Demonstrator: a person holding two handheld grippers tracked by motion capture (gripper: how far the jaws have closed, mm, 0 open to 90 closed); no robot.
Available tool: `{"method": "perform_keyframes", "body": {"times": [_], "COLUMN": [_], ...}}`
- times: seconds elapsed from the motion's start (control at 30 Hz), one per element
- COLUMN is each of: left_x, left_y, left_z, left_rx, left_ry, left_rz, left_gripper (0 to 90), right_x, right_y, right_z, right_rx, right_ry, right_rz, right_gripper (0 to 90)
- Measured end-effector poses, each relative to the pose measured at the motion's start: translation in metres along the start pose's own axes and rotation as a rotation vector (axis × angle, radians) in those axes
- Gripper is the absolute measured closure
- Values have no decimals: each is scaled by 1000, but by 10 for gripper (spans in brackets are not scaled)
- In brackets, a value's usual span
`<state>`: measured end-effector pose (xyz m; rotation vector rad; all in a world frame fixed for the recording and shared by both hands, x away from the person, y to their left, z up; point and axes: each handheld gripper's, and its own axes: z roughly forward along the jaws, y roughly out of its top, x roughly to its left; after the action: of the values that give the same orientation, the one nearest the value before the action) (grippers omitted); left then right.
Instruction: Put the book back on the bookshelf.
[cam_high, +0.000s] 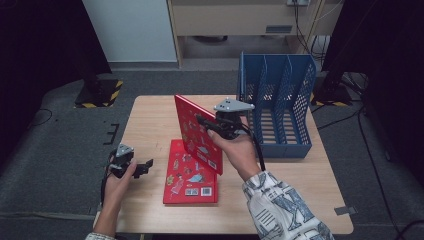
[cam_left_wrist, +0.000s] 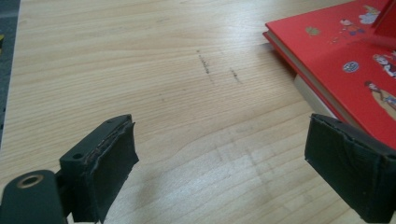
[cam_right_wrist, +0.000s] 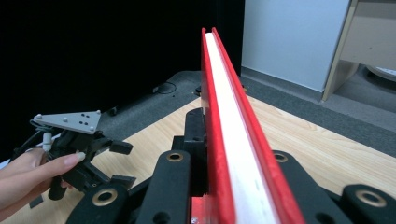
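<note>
Your work surface is a light wooden table (cam_high: 150, 115) with a pale, streaked grain; in the left gripper view you can see a few short dark scuff marks (cam_left_wrist: 205, 65) on it. A flat red picture book (cam_high: 190, 182) with cartoon figures on its cover lies directly on the wood near the middle. Take that book as your landmark: the blue perforated plastic file rack (cam_high: 277, 107) stands on the table beyond it and to its right.

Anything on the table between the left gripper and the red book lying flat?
No. In the high view, only bare table lies between the left gripper and the flat red book; the left gripper view shows bare wood with faint scuff marks.
</note>
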<state>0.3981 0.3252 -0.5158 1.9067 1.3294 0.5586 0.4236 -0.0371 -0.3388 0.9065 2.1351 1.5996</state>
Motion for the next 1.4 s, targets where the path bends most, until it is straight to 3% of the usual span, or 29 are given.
{"method": "perform_keyframes", "body": {"times": [0.43,0.93,1.4], "left_x": [-3,-5,-8], "left_y": [-6,-9,-12], "left_z": [6,12,15], "left_rx": [90,142,134], "left_ry": [17,23,30], "left_rz": [23,22,52], "left_gripper": [73,54,6], "right_x": [-8,-6,-11], "right_y": [0,-2,-11], "right_z": [-20,-51,-73], "right_rx": [-20,-34,-35], "right_ry": [-17,-19,-26], "right_rz": [3,-13,3], "right_gripper": [789,789,789]}}
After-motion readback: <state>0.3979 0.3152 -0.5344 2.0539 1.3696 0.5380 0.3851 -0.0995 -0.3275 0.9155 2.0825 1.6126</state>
